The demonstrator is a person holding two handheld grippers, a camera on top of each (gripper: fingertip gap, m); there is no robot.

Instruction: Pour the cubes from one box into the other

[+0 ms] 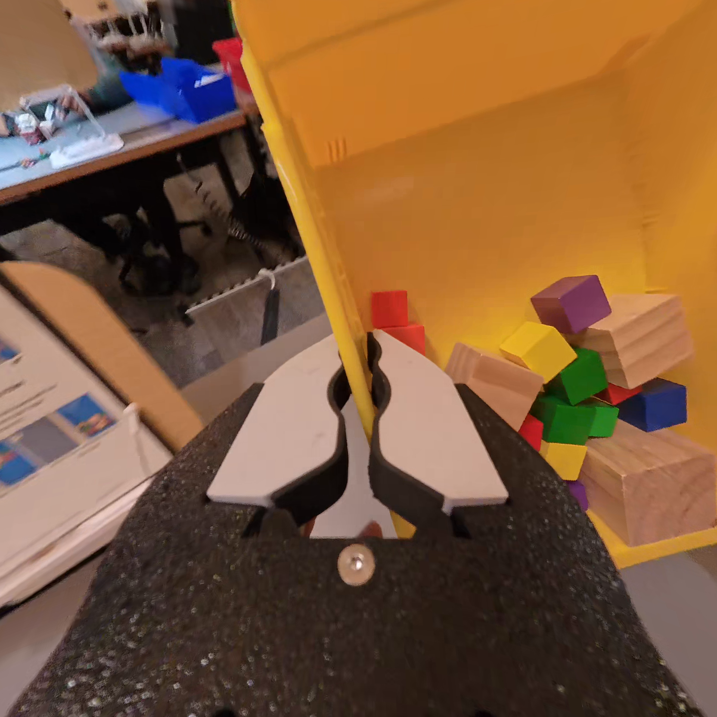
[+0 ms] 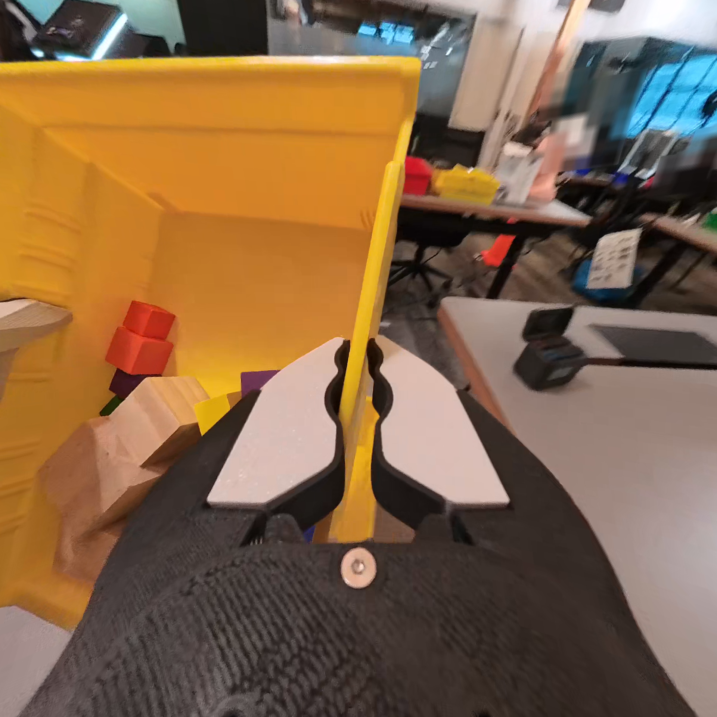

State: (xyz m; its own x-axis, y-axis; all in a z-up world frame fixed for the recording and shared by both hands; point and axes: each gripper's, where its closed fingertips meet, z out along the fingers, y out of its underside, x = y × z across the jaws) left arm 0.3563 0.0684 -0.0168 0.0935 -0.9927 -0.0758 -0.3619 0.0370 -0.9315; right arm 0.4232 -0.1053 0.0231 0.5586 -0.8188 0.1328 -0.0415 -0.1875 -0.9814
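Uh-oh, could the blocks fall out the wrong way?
Maybe. The yellow plastic box is tipped, held only by thin side walls in the left gripper and right gripper, so it could slip. The small coloured wooden cubes and big plain wooden blocks might tumble out all at once and scatter.

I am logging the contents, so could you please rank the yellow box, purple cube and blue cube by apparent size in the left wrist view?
1. yellow box, by far the largest.
2. purple cube and blue cube: these look alike, so I won't rank them.
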